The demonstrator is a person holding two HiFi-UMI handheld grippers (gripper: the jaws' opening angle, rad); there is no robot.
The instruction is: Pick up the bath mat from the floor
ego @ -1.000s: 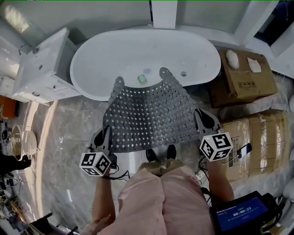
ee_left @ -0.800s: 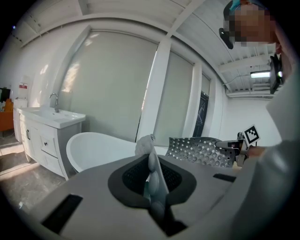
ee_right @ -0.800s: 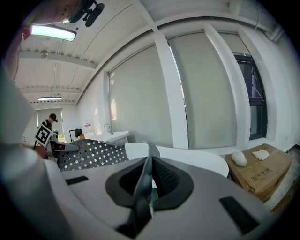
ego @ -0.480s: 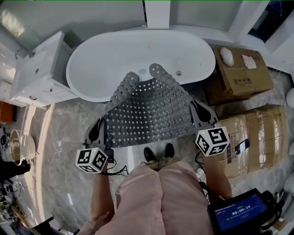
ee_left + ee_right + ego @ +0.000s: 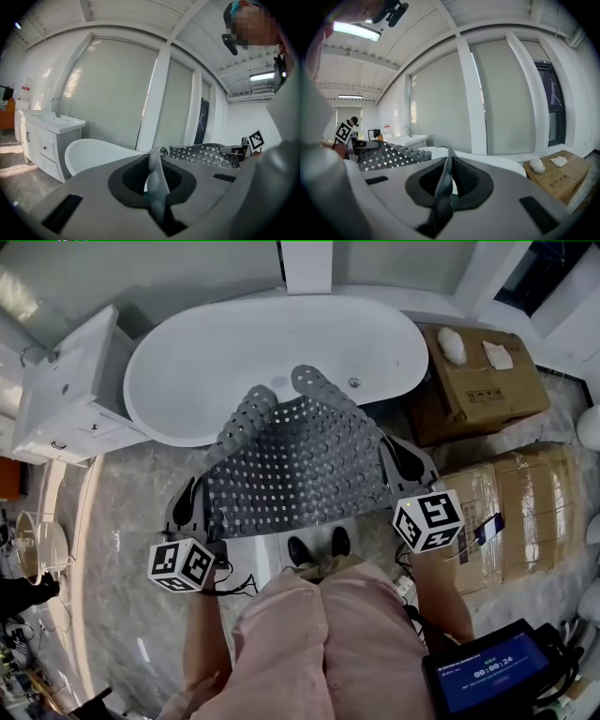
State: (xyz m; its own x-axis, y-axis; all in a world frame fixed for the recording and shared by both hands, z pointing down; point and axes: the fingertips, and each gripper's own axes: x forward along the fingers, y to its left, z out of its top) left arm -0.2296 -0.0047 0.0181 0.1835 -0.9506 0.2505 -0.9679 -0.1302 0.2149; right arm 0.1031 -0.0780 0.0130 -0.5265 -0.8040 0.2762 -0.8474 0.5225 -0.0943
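Head view first: the bath mat (image 5: 295, 470) is off the floor (image 5: 122, 512), slung like a hammock between the left tool (image 5: 190, 505) and the right tool (image 5: 401, 460), above the person's shoes. It is a grey, rubbery sheet, studded with round bumps and punched with small square holes. Its far end curls up into two rounded lobes over the near rim of the glossy white bathtub (image 5: 281, 334). There lies the worry: those floppy lobes could catch on the tub rim. The sagging middle also seems to load two small corner grips.

Left gripper view: the tool is pressed tight on a pale, lumpy edge of the mat, which stands between the ribbed dark pads. The hold looks narrow, so a sharp tug might peel the soft rubber out.

Right gripper view: the same story, with the tool pinching a thin, darker fold of mat edge while the rest of the sheet hangs off to the left. If either pinch slips, the mat would likely swing down from the other corner toward the marbled floor.
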